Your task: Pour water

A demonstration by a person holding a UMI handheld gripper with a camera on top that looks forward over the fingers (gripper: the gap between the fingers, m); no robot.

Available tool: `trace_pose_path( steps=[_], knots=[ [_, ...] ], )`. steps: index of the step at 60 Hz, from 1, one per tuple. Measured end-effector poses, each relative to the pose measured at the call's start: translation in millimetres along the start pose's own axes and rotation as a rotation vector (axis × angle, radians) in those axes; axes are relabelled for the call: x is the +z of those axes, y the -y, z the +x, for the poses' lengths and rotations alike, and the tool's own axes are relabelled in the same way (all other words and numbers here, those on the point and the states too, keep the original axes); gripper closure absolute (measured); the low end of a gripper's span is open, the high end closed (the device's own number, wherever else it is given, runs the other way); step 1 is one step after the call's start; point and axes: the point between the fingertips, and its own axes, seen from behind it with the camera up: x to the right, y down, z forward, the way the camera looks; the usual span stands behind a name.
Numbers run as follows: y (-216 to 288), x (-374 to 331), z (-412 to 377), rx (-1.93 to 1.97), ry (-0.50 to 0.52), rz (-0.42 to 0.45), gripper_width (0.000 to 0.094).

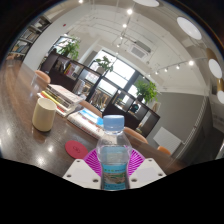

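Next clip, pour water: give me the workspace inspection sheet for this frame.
Surface: dark glossy wooden table, lamp reflections on it.
Job's things: water bottle, blue cap on, upright between the fingers; pale cup standing beyond it to one side.
Clutter: round pink item beside the bottle; stacked books or papers behind the cup.
Grippers: gripper shut on the water bottle, pads against its sides.
Cables: nothing seen.
Surroundings: large windows, potted plants, chairs, ceiling spotlights.
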Motion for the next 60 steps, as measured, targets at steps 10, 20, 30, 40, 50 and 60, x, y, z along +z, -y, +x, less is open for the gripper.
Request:
trace_pose_path(
  steps=[10,20,30,40,50,60],
  knots=[
    [57,56,-33,-0.433,-0.032,0.037,0.066],
    [99,84,-67,-0.834,-0.067,0.107,0.0662],
    [129,95,-94,-1.138,-0.095,0.168,0.0661],
    [145,102,-117,-1.491,-0.133,0.239,0.0645],
    [152,101,-131,-1.65,-0.146,0.281,0.0646],
    [158,94,-126,-1.541,-0.153,0.281,0.0647]
  ],
)
